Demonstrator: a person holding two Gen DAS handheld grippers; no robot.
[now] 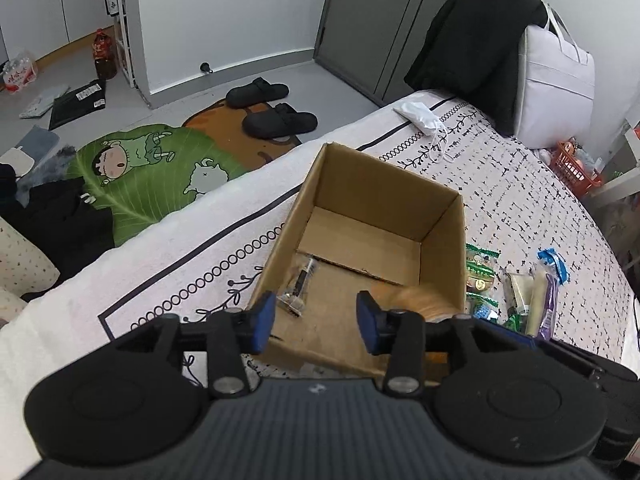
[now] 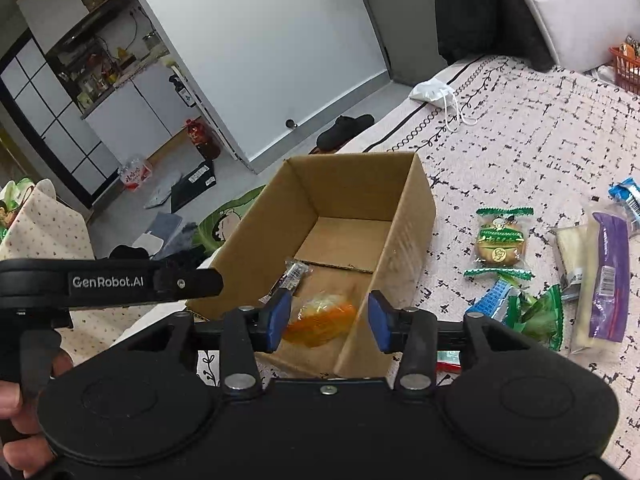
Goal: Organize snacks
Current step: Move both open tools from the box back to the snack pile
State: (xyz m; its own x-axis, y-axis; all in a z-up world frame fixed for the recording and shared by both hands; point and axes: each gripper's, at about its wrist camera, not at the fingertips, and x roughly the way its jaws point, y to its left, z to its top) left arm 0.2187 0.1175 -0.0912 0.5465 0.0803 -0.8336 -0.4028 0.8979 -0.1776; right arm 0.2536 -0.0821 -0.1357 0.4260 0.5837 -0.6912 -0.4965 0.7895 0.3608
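Note:
An open cardboard box [image 1: 384, 196] stands on the patterned bed cover. On its floor lies a small clear-and-black packet [image 1: 300, 284]. A blurred orange packet [image 2: 320, 318] is inside the box near its right wall. My left gripper [image 1: 317, 320] hovers over the box's near edge, open and empty. My right gripper [image 2: 329, 320] is open above the orange packet, its blue pads clear of it. Loose snacks lie right of the box: a green-wrapped cookie [image 2: 500, 244], a purple-and-white stick pack [image 2: 600, 280], and blue and green packets [image 2: 520, 308].
A white drawstring pouch [image 1: 420, 116] lies beyond the box. Black clothing [image 1: 476, 40] and a white bag [image 1: 556, 80] sit at the bed's far end, with an orange basket [image 1: 576, 164] beside them. The bed edge drops left to a floor with slippers [image 1: 276, 120] and a green mat.

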